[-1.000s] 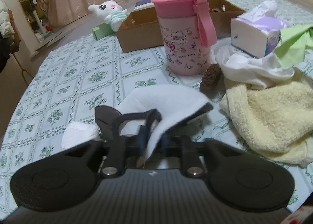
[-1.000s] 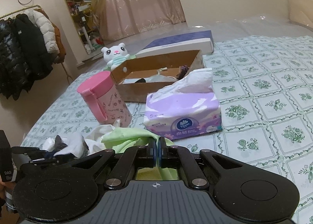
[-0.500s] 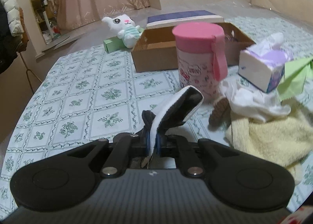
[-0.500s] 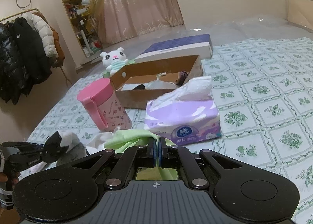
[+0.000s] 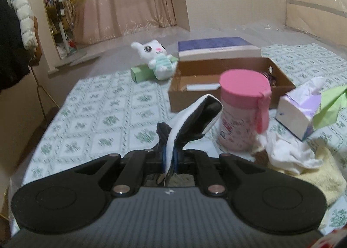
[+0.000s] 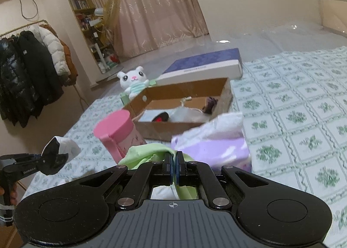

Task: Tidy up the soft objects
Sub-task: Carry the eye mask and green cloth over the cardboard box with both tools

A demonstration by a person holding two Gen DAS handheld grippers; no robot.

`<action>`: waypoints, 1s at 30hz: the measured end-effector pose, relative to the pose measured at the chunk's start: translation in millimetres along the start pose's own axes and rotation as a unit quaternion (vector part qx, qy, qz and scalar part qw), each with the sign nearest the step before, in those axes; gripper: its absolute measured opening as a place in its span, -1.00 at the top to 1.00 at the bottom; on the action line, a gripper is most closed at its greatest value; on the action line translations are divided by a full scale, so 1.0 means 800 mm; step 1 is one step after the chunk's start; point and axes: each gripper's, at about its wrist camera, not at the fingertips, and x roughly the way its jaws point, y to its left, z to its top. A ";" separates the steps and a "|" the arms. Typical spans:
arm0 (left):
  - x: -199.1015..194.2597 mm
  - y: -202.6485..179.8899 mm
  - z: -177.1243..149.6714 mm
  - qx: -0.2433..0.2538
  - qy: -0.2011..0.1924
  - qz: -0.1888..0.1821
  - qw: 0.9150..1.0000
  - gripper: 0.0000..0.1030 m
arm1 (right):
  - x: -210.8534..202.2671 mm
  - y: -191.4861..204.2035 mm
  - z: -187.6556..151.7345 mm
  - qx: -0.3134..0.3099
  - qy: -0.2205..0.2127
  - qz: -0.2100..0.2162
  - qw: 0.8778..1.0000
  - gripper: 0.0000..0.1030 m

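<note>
My left gripper (image 5: 169, 158) is shut on a black and white sock (image 5: 195, 115) and holds it up above the bed. The sock also shows in the right wrist view (image 6: 58, 150), at the far left. My right gripper (image 6: 175, 166) is shut on a light green cloth (image 6: 147, 152), lifted in front of the tissue box. The green cloth shows at the right edge of the left wrist view (image 5: 329, 107). An open cardboard box (image 5: 216, 94) with soft items inside (image 6: 184, 113) stands behind the pink cup. A white cloth (image 5: 286, 150) and a yellow towel (image 5: 314, 178) lie at the right.
A pink lidded cup (image 5: 245, 109) stands just right of the held sock. A purple tissue box (image 6: 212, 148) stands beside it. A white plush toy (image 5: 156, 57), a small green box (image 5: 141, 72) and a blue and white flat box (image 5: 216, 47) are at the back.
Both grippers have risen. The sock was lifted off the bed sheet and now hangs in the air. The green cloth has come up with the right gripper.
</note>
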 end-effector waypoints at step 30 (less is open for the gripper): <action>0.149 -0.055 0.190 0.077 -0.060 -0.069 0.993 0.84 | 0.150 -0.017 0.155 -0.010 -0.041 0.022 0.999 0.95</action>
